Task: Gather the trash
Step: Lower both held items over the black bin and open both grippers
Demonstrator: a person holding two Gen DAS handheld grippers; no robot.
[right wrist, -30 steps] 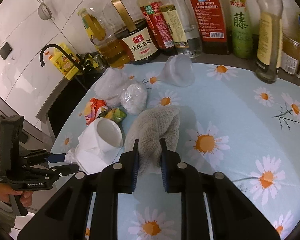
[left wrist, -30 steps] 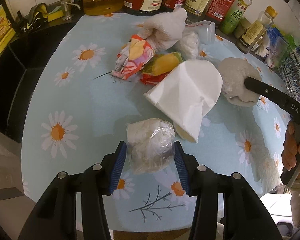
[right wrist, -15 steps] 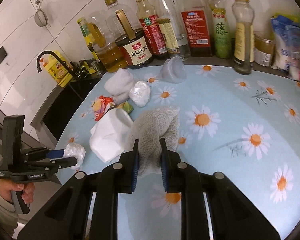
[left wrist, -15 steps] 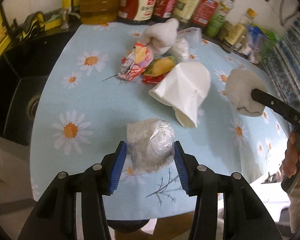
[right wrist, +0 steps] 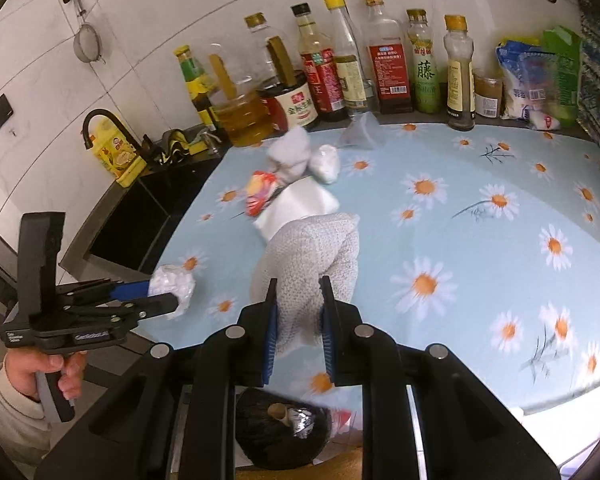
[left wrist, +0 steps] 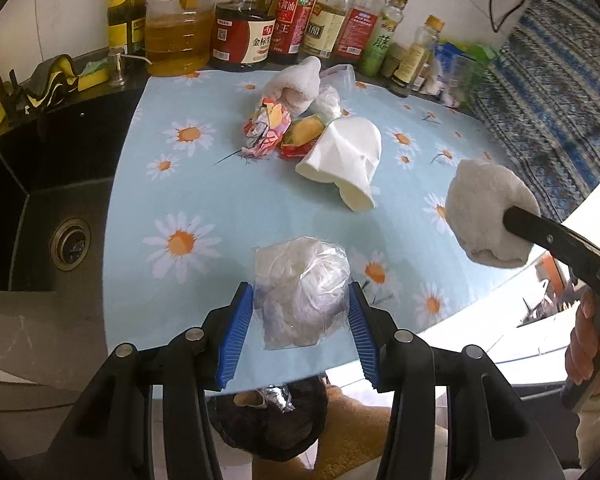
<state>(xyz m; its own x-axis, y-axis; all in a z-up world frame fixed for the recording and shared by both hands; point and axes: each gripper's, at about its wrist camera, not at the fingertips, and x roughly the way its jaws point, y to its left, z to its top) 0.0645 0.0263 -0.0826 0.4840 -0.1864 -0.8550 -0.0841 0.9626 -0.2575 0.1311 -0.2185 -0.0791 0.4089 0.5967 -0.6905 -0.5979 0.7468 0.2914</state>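
My left gripper [left wrist: 300, 300] is shut on a crumpled clear plastic bag [left wrist: 300, 292] and holds it in the air over the near edge of the daisy-print table [left wrist: 180, 200]. My right gripper [right wrist: 298, 308] is shut on a grey waffle cloth [right wrist: 312, 256], also lifted off the table; the same cloth [left wrist: 488, 212] shows at the right in the left wrist view. More trash lies on the table: a white paper napkin [left wrist: 344, 160], colourful wrappers [left wrist: 268, 128], a white cloth [left wrist: 296, 84] and a small plastic wad [left wrist: 328, 100]. A black-lined bin [left wrist: 268, 420] with trash in it stands on the floor below both grippers.
A row of sauce and oil bottles [right wrist: 340, 76] lines the back wall. A black sink [left wrist: 40, 208] with a faucet [right wrist: 100, 124] lies left of the table. Packets [right wrist: 540, 80] stand at the back right, near a clear plastic cup [right wrist: 360, 134].
Both grippers have pulled back from the pile and risen, carrying the plastic bag and the grey cloth off the table to its near edge. The bin has come into view below.
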